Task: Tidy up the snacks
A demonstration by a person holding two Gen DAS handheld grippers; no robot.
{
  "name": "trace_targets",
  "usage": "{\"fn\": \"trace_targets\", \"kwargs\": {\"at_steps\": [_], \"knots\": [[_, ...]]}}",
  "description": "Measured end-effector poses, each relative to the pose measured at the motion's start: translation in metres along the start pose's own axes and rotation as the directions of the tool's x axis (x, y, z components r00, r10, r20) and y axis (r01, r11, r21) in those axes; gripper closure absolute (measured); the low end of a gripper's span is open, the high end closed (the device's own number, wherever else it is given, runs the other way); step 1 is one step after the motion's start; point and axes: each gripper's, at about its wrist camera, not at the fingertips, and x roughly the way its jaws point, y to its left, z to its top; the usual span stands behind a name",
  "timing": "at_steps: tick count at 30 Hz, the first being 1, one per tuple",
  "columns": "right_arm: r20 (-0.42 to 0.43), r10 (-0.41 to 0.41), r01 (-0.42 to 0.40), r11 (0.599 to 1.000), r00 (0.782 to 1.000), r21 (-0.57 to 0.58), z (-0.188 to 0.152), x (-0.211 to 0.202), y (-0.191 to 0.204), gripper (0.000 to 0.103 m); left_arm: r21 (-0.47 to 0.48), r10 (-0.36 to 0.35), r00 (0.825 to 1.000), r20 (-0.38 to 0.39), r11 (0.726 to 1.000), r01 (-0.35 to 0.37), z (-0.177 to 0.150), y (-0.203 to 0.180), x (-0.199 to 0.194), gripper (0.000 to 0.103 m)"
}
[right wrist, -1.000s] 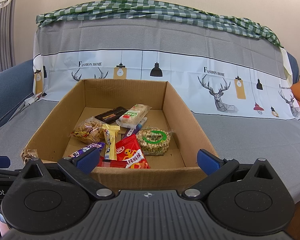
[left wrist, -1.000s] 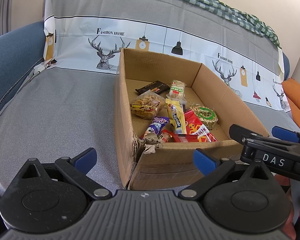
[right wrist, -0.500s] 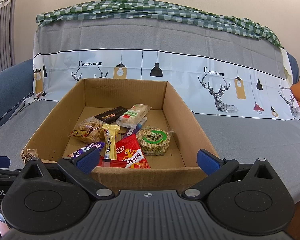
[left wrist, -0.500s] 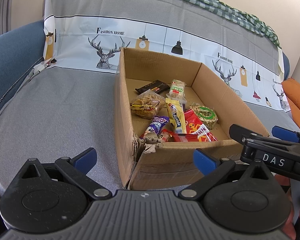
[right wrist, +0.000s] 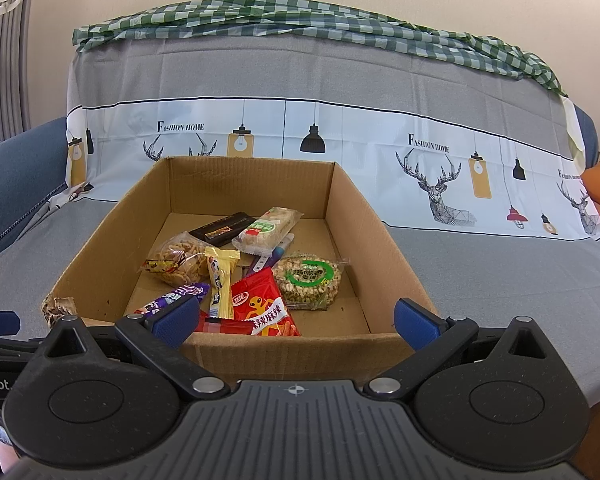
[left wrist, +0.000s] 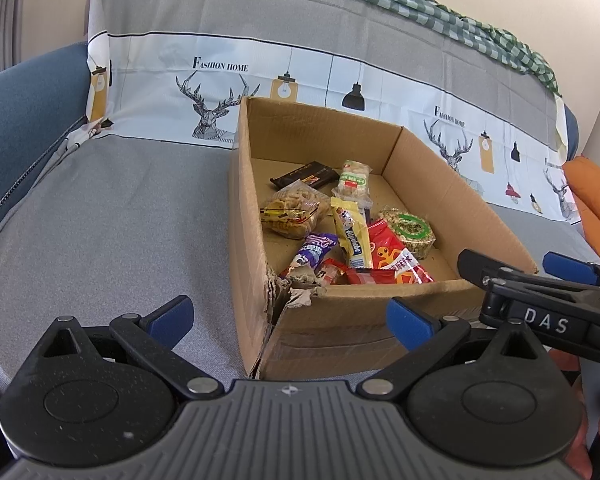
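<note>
Cardboard box (right wrist: 260, 350) sits on the sofa (left wrist: 100, 220) w/ snacks inside: red packet (right wrist: 266, 306) at box front, yellow bar (right wrist: 220, 280) just left of it, round green-label cake (right wrist: 308, 282) to its right, black bar (right wrist: 224, 229) toward box back. Left claw (left wrist: 290, 320) & right claw (right wrist: 296, 318) both spread wide, holding nothing, just outside box front wall.

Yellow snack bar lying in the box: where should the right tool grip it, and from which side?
Grip the yellow snack bar across its narrow width near the middle, coming down from above. It lies flat and long, its near end resting between the purple wrapper and the red packet; its long edges look the freest. The right tool is open.
</note>
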Motion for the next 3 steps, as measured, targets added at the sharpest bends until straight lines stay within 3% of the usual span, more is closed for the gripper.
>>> {"fn": "trace_targets", "kwargs": {"at_steps": [3], "knots": [[0.002,-0.001,0.001,1.0,1.0,-0.006,-0.0006,0.0004,-0.0003,0.001,0.009,-0.007,1.0,0.016,1.0,0.007,-0.0005,0.0,-0.0017,0.001]]}}
